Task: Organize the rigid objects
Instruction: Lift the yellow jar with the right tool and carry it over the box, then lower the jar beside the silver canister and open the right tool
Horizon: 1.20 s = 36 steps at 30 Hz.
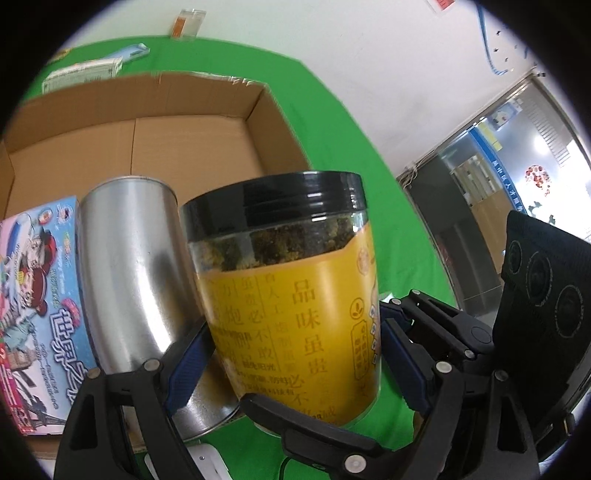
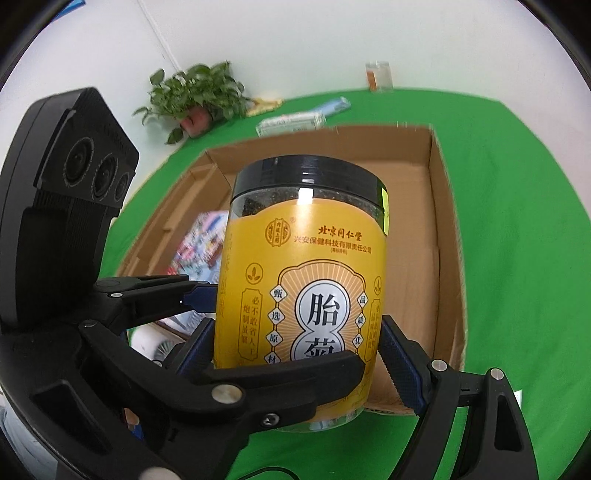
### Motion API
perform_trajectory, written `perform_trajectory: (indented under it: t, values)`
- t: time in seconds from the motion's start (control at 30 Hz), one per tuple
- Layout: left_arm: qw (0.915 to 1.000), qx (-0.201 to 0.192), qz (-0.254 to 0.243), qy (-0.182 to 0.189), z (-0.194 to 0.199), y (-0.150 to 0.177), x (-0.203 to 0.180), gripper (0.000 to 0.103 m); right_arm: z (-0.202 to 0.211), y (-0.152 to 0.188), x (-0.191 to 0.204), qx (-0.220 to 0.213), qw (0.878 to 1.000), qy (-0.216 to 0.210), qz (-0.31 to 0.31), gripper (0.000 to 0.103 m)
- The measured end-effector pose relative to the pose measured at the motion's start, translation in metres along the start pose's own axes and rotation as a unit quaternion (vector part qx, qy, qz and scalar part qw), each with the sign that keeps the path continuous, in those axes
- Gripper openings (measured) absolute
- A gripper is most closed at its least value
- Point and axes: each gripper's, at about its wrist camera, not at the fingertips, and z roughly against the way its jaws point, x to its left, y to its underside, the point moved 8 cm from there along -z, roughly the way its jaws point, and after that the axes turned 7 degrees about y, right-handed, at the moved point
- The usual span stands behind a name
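Note:
A yellow-labelled jar with a black lid (image 1: 295,295) stands between the blue pads of my left gripper (image 1: 295,354), which is shut on it. My right gripper (image 2: 295,350) is shut on the same jar (image 2: 306,266) from another side. The left gripper's fingers (image 2: 195,299) show at the jar's left in the right wrist view. The jar is at the near edge of an open cardboard box (image 1: 192,147). A steel tin (image 1: 136,266) stands just left of the jar, touching it. A colourful flat box (image 1: 37,295) lies in the cardboard box beside the tin.
The green table (image 1: 351,155) carries two flat packets (image 1: 85,74) and a clear container (image 1: 188,22) beyond the box. A potted plant (image 2: 195,96) stands at the wall. The cardboard box's right half (image 2: 406,229) holds nothing. The other gripper's body (image 1: 535,302) stands at the right.

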Motion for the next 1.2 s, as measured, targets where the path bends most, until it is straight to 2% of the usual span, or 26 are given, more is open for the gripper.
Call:
perform_trajectory:
  t: [0.07,0.23,0.3,0.33,0.43,0.5,0.63,0.77,0.83,0.87,0.9,0.97,1.03,1.13,1.2]
  values:
    - [0.9998,0.013,0.011,0.000,-0.005,0.002,0.002,0.088,-0.006,0.002,-0.004,0.003,1.000,0.001,-0.009,0.084]
    - [0.9997,0.017,0.016,-0.011,-0.006,-0.002,0.002,0.088,-0.013,0.002,-0.008,0.011,1.000,-0.001,-0.025,0.084]
    - [0.9992,-0.003,0.017,-0.036,0.001,-0.011,0.004,0.088,-0.017,0.005,-0.010,0.020,0.999,0.004,-0.029,0.084]
    - [0.9981,-0.026,0.020,-0.053,0.009,-0.017,0.008,0.088,-0.017,0.008,-0.011,0.026,0.999,0.006,-0.032,0.084]
    - [0.9970,-0.047,0.032,-0.053,0.021,-0.023,0.014,0.088,-0.028,0.016,-0.018,0.043,0.998,0.008,-0.055,0.085]
    - [0.9975,-0.046,0.029,-0.044,0.024,-0.022,0.015,0.088,-0.029,0.016,-0.018,0.039,0.998,0.007,-0.054,0.086]
    - [0.9966,-0.055,0.021,-0.058,0.034,-0.016,0.020,0.088,-0.023,0.016,-0.016,0.032,0.998,-0.006,-0.054,0.087]
    - [0.9955,-0.067,0.023,-0.062,0.046,-0.009,0.029,0.088,-0.003,0.010,-0.011,-0.005,0.999,-0.010,-0.042,0.086]
    - [0.9948,-0.074,0.023,-0.067,0.055,-0.005,0.033,0.088,-0.002,0.013,-0.009,-0.004,1.000,-0.006,-0.026,0.069]
    - [0.9942,-0.080,0.021,-0.068,0.059,-0.003,0.034,0.088,-0.007,0.017,-0.012,0.006,1.000,0.012,-0.023,0.059]
    - [0.9935,-0.087,0.019,-0.071,0.063,-0.001,0.035,0.088,-0.010,0.018,-0.014,0.006,0.999,0.025,-0.022,0.056]
    - [0.9903,-0.110,0.002,-0.085,0.074,0.005,0.030,0.087,-0.009,0.018,-0.017,0.002,0.999,0.022,-0.028,0.054]
    - [0.9841,-0.135,-0.024,-0.112,0.084,0.009,0.024,0.087,-0.006,0.019,-0.016,0.000,0.999,0.020,-0.035,0.053]
    - [0.9739,-0.174,-0.050,-0.137,0.103,0.020,0.014,0.088,0.008,0.023,-0.009,-0.024,0.998,0.031,-0.039,0.061]
    - [0.9635,-0.208,-0.067,-0.155,0.119,0.027,0.012,0.088,0.031,0.031,-0.003,-0.072,0.995,0.068,-0.018,0.091]
